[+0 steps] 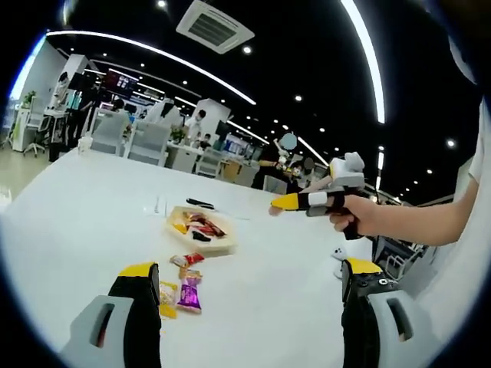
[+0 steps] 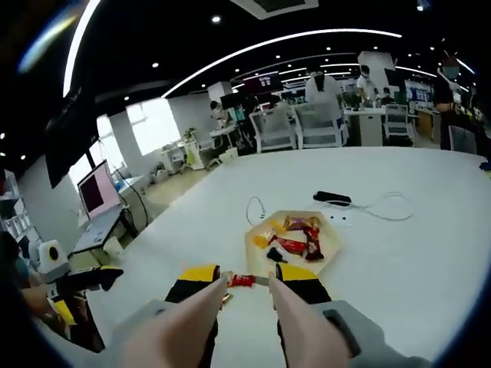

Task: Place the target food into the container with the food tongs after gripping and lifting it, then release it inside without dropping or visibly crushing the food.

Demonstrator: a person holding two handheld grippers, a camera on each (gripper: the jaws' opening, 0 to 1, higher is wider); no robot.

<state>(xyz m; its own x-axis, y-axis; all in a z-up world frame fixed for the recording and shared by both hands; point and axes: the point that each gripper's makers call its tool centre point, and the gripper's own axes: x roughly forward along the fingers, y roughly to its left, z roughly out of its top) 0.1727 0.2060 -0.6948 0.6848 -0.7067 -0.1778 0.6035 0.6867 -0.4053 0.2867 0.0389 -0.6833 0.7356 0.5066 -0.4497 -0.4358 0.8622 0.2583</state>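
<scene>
The jaws of the left gripper (image 1: pixel 249 287) stood wide apart and held nothing. Just past its left jaw lay about four loose snack packets (image 1: pixel 184 285) on the white table (image 1: pixel 84 207). Further ahead sat one wooden tray (image 1: pixel 201 230) with more snacks. The right gripper (image 2: pixel 249 281) had its jaws a little apart, with one red snack bar (image 2: pixel 241 280) between the tips; I cannot tell if it was squeezed. In the left gripper view, a hand (image 1: pixel 360 215) held that gripper level above the table.

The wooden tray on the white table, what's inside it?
The wooden tray holds a heap of wrapped snacks: red, yellow and dark packets. What lies beneath the heap is covered. More packets lie outside the tray on the table.
</scene>
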